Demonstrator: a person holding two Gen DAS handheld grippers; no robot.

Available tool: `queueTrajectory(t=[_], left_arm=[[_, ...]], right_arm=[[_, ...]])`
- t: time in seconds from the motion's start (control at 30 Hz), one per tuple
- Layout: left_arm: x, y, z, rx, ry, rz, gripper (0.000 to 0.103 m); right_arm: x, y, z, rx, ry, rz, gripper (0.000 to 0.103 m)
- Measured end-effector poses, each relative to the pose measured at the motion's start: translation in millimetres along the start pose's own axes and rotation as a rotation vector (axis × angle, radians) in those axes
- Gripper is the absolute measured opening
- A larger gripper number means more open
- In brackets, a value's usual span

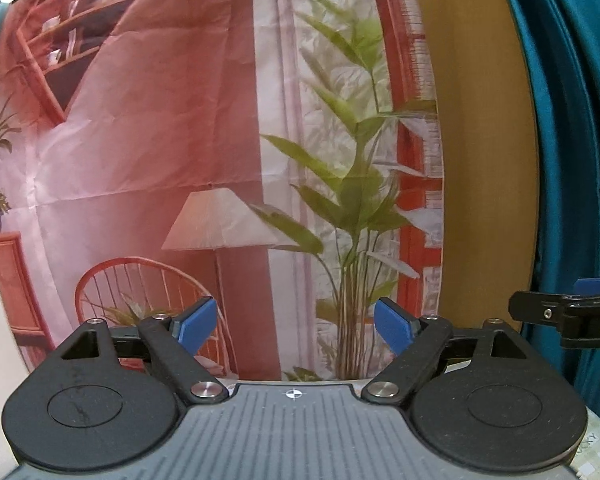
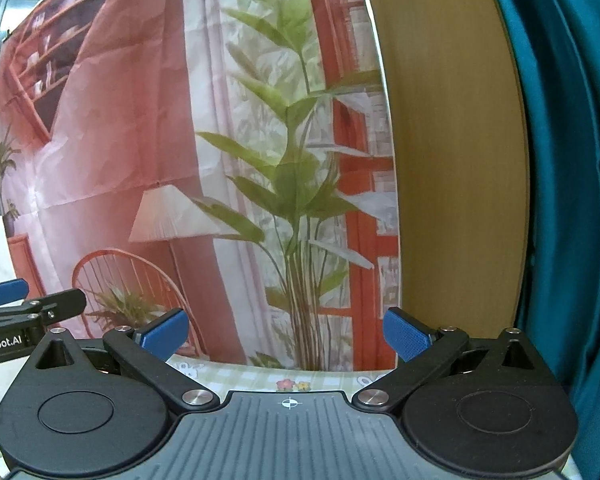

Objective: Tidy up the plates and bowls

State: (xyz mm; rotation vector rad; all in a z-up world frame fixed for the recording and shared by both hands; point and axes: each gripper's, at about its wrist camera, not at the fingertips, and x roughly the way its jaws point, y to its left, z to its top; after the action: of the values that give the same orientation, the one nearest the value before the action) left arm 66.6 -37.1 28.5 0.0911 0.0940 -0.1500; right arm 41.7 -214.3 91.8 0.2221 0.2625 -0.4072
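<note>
No plate or bowl shows in either view. My left gripper is open and empty, its blue pads wide apart, and it points at a printed backdrop. My right gripper is also open and empty and faces the same backdrop. The right gripper's finger shows at the right edge of the left wrist view. The left gripper's finger shows at the left edge of the right wrist view. The two grippers are side by side at about the same height.
A backdrop printed with a pink room, a lamp and a plant hangs close ahead. A wooden panel and a teal curtain stand to the right. A checked tablecloth with flowers lies below the right gripper.
</note>
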Motion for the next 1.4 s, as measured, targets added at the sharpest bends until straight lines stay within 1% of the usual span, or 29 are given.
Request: queueTrajectory(t=[0.47, 1.1, 1.4], left_arm=[[-2.3, 7.7, 4.7, -0.051, 0.005, -0.004, 0.088], [-2.8, 11.2, 2.1, -0.084, 0.022, 0.003, 0.088], [-2.6, 11.0, 0.9, -0.085, 0.023, 0.009, 0.088]], right_arm=[[-16.1, 3.0, 6.9, -0.005, -0.032, 0.002, 0.103], [-16.5, 7.8, 7.0, -0.011, -0.023, 0.015, 0.103], [-14.2, 6.8, 5.5, -0.003, -0.017, 0.003, 0.103]])
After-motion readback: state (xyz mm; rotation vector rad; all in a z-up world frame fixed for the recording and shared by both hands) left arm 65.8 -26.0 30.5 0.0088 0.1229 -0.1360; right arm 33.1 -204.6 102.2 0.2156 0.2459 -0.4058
